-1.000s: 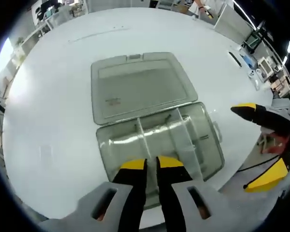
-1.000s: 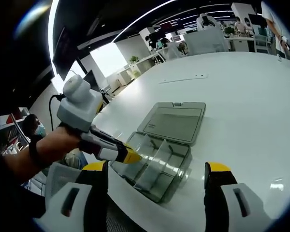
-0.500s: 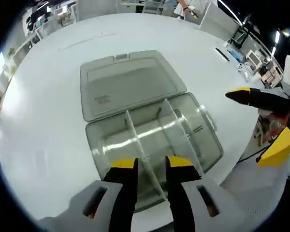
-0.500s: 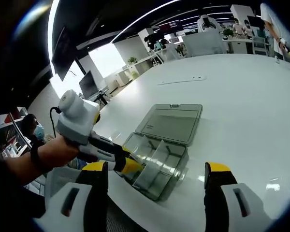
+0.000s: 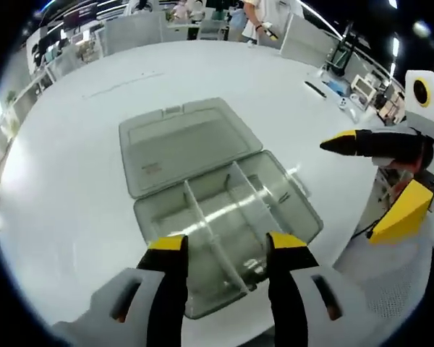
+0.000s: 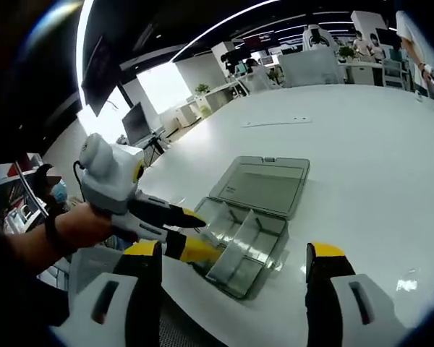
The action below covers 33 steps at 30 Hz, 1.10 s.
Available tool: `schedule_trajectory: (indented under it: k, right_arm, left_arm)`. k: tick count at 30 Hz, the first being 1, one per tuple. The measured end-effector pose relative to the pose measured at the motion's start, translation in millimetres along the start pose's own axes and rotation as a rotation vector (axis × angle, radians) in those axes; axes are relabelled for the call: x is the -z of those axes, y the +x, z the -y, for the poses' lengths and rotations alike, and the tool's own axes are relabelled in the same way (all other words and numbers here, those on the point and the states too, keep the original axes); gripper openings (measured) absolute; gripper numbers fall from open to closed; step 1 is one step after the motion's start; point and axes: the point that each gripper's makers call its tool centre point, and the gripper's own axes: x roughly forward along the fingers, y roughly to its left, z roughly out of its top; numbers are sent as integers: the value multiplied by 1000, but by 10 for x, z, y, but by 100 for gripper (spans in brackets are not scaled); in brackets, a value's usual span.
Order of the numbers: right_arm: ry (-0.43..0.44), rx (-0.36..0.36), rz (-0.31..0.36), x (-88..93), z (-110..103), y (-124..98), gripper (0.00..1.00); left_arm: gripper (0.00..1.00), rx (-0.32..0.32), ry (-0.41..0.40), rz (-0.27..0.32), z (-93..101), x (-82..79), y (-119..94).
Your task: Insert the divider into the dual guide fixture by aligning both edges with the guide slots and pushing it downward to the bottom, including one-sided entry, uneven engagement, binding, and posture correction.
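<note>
Hovering left gripper over box on table, fingers spread, empty; divider stands in box between them. Right gripper spread too, well off. Risk: uneven push binds divider. Right gripper view shows the hand; seating unclear.

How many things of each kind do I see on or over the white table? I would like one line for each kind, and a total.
Clear plastic box, lid open: 1
Dividers standing inside the box: 2, a long one and a shorter one
Claws, both open: 2, the left claw and the right claw
Total: 5
</note>
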Motion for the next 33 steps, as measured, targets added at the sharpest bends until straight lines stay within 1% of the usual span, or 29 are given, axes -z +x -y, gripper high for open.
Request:
schedule_trajectory:
  k: [3, 8, 10, 14, 20, 26, 28, 31, 33]
  right_arm:
    - [-3, 3, 2, -7, 0, -13, 80]
    - [-10, 13, 4, -1, -10, -47, 80]
    - [-10, 20, 8, 3, 2, -70, 80]
    - [-4, 41, 22, 1, 36, -136, 79]
    - [9, 71, 39, 14, 97, -243, 79]
    - [17, 95, 48, 42, 153, -324, 79]
    - [23, 103, 54, 45, 173, -348, 78]
    - [28, 112, 62, 41, 201, -387, 78]
    - [43, 117, 70, 34, 225, -414, 78]
  left_arm:
    - [43, 17, -18, 24, 28, -22, -44]
    - [49, 40, -13, 82, 94, -101, -123]
    - [51, 38, -9, 103, 100, -133, -158]
    - [53, 59, 2, 131, 153, -183, -225]
    - [57, 93, 10, 180, 272, -272, -310]
    - [62, 133, 41, 236, 421, -356, -387]
    - [64, 152, 45, 249, 466, -373, -407]
    - [66, 152, 54, 260, 485, -375, -418]
    - [66, 145, 56, 255, 481, -363, -420]
